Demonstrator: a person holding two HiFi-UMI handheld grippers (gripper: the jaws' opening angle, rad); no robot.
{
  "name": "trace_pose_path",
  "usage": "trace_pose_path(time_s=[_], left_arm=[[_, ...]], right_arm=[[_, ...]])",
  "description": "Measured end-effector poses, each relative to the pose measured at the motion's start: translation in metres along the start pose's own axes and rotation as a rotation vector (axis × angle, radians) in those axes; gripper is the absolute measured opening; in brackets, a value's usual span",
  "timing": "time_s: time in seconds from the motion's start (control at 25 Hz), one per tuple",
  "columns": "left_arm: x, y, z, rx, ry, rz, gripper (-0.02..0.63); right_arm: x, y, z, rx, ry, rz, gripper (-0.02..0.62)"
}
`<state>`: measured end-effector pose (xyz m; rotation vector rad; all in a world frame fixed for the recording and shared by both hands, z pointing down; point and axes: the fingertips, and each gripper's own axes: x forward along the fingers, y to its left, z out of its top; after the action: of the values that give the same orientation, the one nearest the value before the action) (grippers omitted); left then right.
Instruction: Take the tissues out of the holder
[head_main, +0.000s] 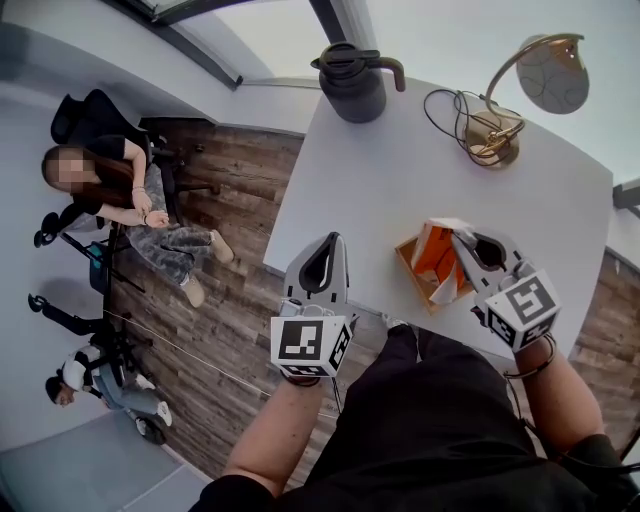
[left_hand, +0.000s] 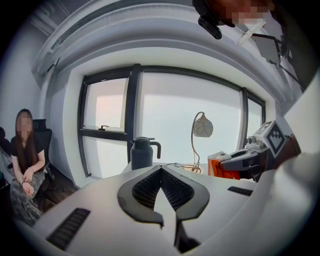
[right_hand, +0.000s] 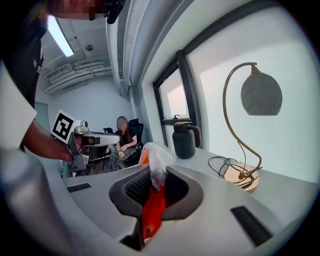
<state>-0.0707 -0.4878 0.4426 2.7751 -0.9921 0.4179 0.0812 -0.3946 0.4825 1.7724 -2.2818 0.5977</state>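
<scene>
A tan wooden holder (head_main: 410, 262) stands near the front edge of the white table (head_main: 400, 180). An orange tissue pack (head_main: 437, 262) with a whitish plastic top rises out of it. My right gripper (head_main: 462, 243) is shut on that pack; in the right gripper view the orange pack (right_hand: 154, 205) is pinched between the jaws of the right gripper (right_hand: 156, 172), its crinkled top sticking up past them. My left gripper (head_main: 333, 240) hovers at the table's left front edge, shut and empty. In the left gripper view the left gripper (left_hand: 161, 168) points across the table, the orange pack (left_hand: 220, 167) to its right.
A black jug (head_main: 352, 85) stands at the table's far edge. A brass lamp (head_main: 500, 125) with a coiled cord sits at the back right. A person (head_main: 120, 190) is seated on the wood floor side to the left, away from the table.
</scene>
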Motion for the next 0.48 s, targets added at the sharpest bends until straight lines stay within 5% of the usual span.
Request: trace_pose_path(time_s=[0.48], left_arm=[[-0.023, 0.010, 0.042, -0.017, -0.085, 0.036, 0.005]], right_arm=[[-0.012, -0.003, 0.040, -0.075, -0.054, -0.015, 0.025]])
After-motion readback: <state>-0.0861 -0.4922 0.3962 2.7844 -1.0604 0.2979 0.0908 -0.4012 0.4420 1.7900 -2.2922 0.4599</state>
